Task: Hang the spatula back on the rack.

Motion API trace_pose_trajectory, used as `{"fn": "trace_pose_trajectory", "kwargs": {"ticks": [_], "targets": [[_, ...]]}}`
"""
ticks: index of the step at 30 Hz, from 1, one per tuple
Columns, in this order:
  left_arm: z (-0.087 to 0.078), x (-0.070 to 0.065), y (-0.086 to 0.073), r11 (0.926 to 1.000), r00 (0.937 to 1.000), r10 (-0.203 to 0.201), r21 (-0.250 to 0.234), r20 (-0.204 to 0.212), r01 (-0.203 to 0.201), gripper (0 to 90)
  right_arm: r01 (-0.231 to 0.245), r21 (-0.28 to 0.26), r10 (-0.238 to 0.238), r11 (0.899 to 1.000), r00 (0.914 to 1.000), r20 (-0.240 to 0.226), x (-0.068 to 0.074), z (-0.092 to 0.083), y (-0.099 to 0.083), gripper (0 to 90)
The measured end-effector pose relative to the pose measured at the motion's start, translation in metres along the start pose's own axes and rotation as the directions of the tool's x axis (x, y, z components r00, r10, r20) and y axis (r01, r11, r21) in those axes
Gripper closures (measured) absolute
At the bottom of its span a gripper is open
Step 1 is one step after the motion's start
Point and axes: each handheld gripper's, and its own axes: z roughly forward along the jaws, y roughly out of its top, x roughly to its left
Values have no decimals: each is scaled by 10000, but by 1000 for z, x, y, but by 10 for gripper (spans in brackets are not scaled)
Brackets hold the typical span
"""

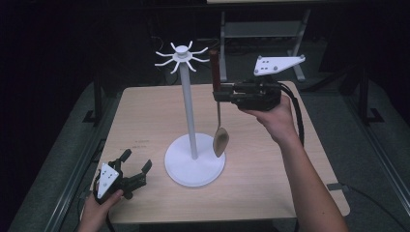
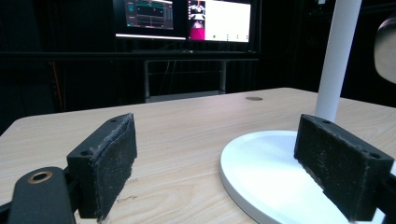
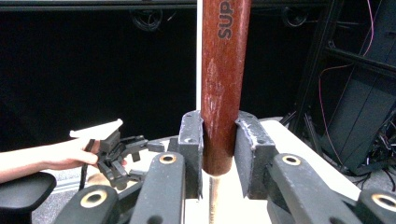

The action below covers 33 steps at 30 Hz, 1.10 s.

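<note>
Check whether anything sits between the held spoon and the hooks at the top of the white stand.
Nothing visible does. The right hand-held gripper holds the spoon upright by its red-brown handle, right of the white stand. The gap to the hooks looks open. The left hand-held gripper sits low near the base.

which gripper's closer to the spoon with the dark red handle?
Right. The right gripper is clamped on the dark red handle of the hanging spoon, beside the white hook stand. The left gripper rests open near the table's front-left corner, across the stand's base.
</note>
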Motion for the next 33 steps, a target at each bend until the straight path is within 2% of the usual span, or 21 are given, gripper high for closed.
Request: {"fn": "trace_pose_trajectory", "kwargs": {"ticks": [12,18,20,27,33], "targets": [[0,0,0,10000,10000,-38,-68,54,38,127,98,134,-96,9999,9998,-185,0,27,1,730],[0,0,0,10000,10000,-1,-56,61,1,127,164,32,-163,9999,9998,-114,1,30,-1,711],[-1,0,0,10000,10000,-6,-80,56,6,126,149,-96,-150,9998,9999,-85,2,29,-3,675],[-1,0,0,9999,10000,17,-117,50,-16,126,-5,17,5,10000,9999,172,3,22,-11,539],[-1,0,0,9999,10000,-34,-102,25,34,126,-283,329,266,9991,9984,493,1,14,-23,452]]}}
